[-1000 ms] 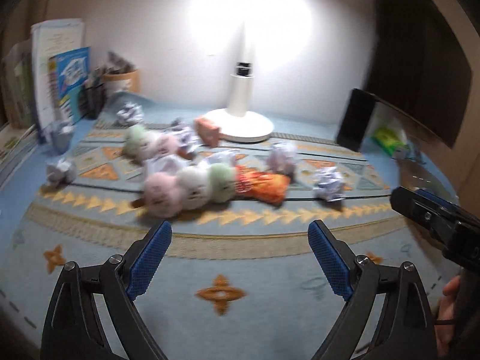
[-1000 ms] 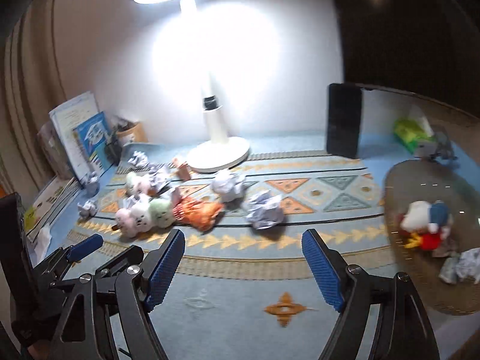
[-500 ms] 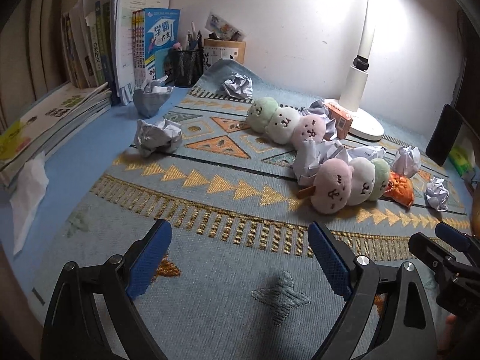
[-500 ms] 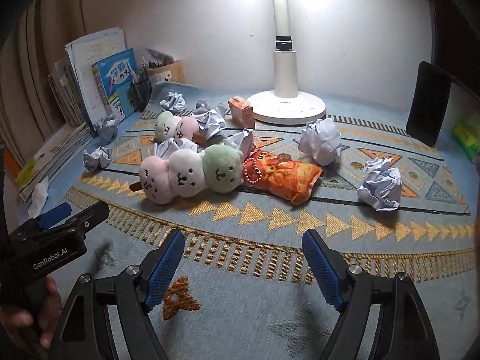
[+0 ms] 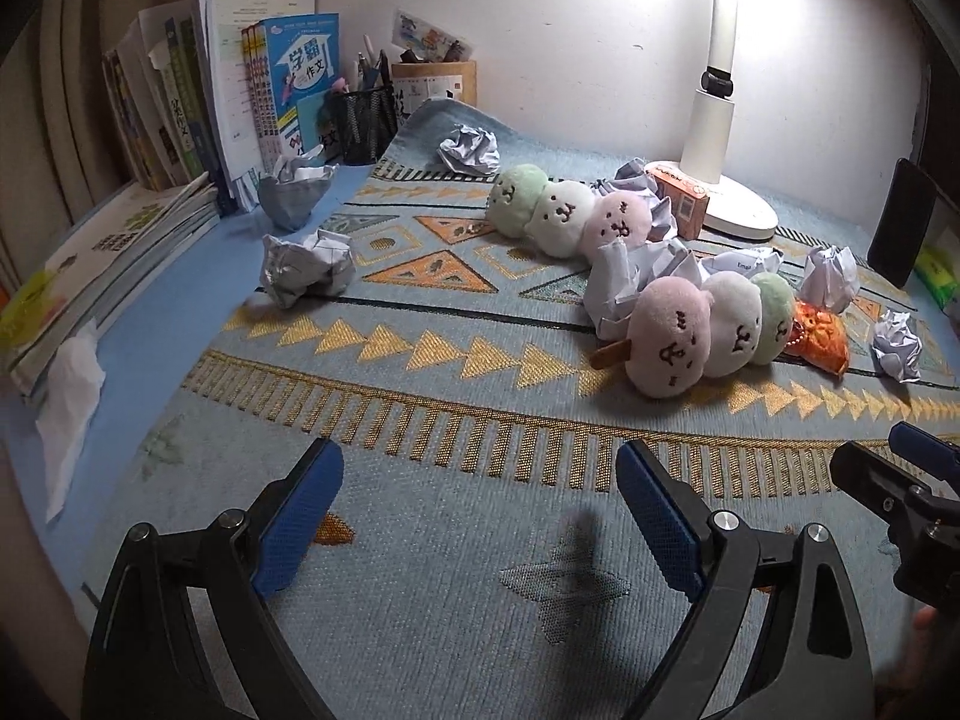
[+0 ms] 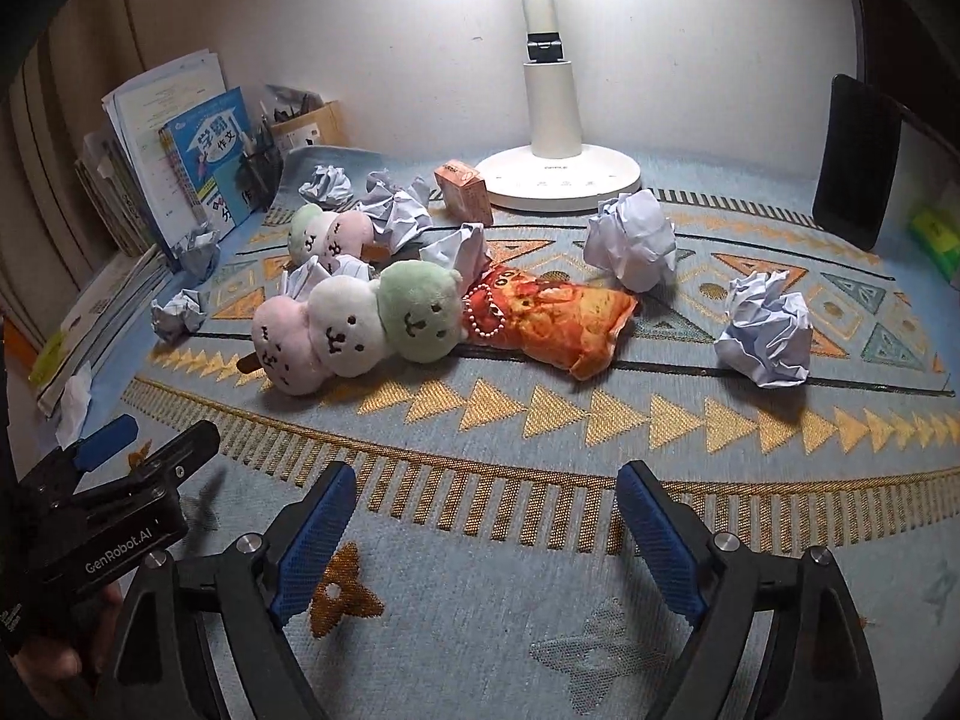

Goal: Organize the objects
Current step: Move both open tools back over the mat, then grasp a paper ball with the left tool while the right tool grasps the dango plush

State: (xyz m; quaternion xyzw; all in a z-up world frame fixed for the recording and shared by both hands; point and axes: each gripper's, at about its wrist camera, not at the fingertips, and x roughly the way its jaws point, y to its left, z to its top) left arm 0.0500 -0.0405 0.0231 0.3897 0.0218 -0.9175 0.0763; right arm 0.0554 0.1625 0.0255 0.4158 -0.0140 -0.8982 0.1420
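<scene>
Both claws, left gripper [image 5: 474, 516] and right gripper [image 6: 483, 531], are hovering released; near dango plush [image 6: 354, 324] is looking soft, light, best pinched mid-body.

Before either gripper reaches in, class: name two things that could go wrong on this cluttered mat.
1. Crumpled paper is wedged against the nearer dango plush; grabbing either may drag the other.
2. The small orange box sits close to the lamp base; reaching for it might bump the lamp.
</scene>
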